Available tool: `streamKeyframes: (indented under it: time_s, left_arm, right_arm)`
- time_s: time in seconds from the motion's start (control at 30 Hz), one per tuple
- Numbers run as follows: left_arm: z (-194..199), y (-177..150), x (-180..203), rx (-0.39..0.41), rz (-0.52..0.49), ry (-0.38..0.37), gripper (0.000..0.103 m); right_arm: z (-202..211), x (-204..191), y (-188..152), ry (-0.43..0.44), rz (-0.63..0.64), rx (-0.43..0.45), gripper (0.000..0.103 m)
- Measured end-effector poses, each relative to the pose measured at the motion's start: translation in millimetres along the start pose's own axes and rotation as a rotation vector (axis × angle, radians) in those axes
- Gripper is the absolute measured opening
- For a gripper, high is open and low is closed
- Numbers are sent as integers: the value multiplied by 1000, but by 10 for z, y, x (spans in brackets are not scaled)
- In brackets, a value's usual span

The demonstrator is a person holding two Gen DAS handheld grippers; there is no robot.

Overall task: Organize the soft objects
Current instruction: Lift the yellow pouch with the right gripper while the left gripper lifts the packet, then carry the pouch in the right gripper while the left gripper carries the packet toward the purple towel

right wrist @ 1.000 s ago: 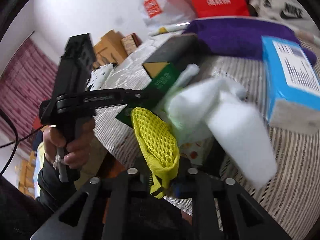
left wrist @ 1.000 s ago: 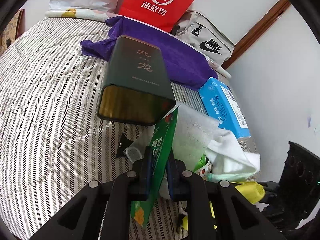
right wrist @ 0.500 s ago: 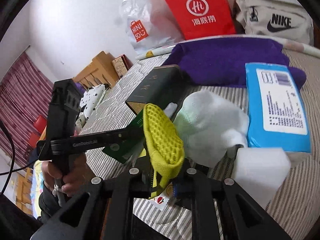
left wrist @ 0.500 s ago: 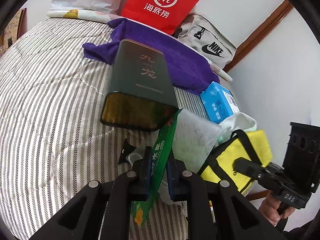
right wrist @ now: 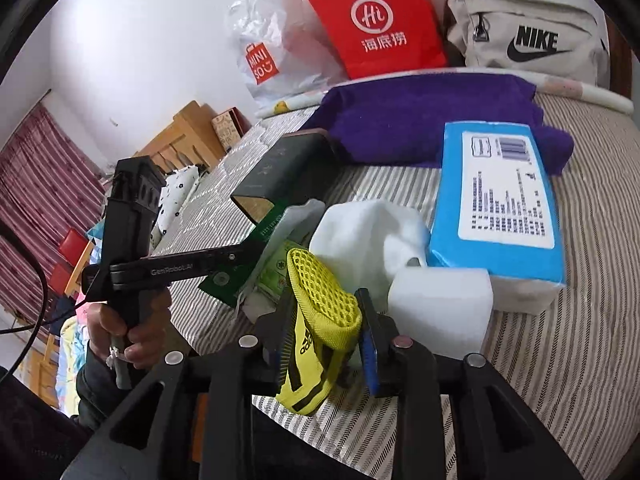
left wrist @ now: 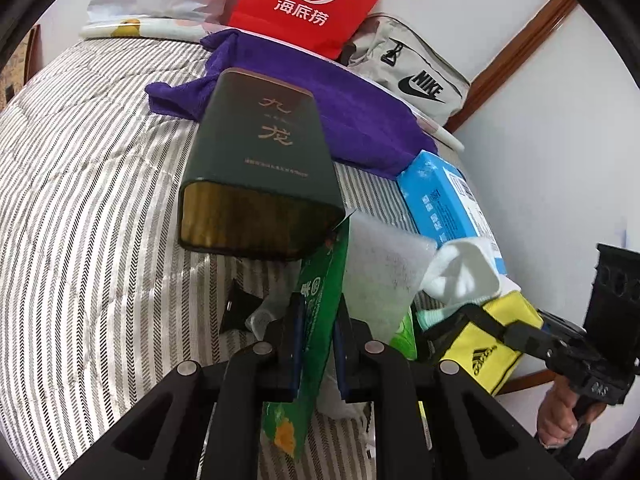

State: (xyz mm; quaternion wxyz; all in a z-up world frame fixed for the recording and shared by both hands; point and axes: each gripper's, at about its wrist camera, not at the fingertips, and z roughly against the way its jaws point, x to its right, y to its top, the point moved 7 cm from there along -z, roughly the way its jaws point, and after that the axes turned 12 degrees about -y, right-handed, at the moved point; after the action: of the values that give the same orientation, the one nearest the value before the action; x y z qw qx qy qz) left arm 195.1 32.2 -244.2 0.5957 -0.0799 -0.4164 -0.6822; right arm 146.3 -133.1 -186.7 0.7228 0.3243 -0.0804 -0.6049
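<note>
The left tool [left wrist: 316, 344] is clenched on a green packet [left wrist: 320, 300] while the right tool [right wrist: 324, 336] grips a yellow mesh bag [right wrist: 324, 304], both lifted over the striped bed [left wrist: 80, 220], seemingly to sort them from the clutter.

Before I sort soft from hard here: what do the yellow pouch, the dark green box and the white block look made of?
The yellow pouch in the right claw looks like open-weave synthetic mesh that sags. The dark green box looks rigid, possibly tin or coated card: matte faces, crisp edges, a golden sheen inside. The white block looks like foam or sponge, matte with soft corners.
</note>
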Motion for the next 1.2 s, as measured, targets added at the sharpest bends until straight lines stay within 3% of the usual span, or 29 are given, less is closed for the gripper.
streamKeyframes:
  time_s: [0.13,0.23,0.57,0.67,0.87,0.97,1.03,1.1,1.2]
  left_arm:
    - [18,14,64,-8,-47,29,12]
    - [119,38,163,5,-66,7,12]
    - [498,183,390,73,-112,-29,10]
    - [458,146,303,49,-113,38,10]
    - [198,-52,198,-41,-93,17,11]
    - [150,-159,172,-60,-79,-11,28]
    - [157,-209,187,-55,-98,-9,51]
    - [179,-259,207,-50,-134,9,60]
    - [219,-298,191,-44,-146,15,61]
  right_arm:
    - [133,-115,42,-5,62,51,21]
    - [316,-208,102,13,101,112,20]
    - [562,-186,337,73,50,173,20]
    - [620,-196,347,101,40,179,20]
    - [680,-350,297,195,45,164,20]
    - [683,-441,253,222,52,155,20]
    - [699,-494,247,233,59,157,20]
    - [742,-509,269,233,63,171,20]
    - [829,-491,311,234,62,199,20]
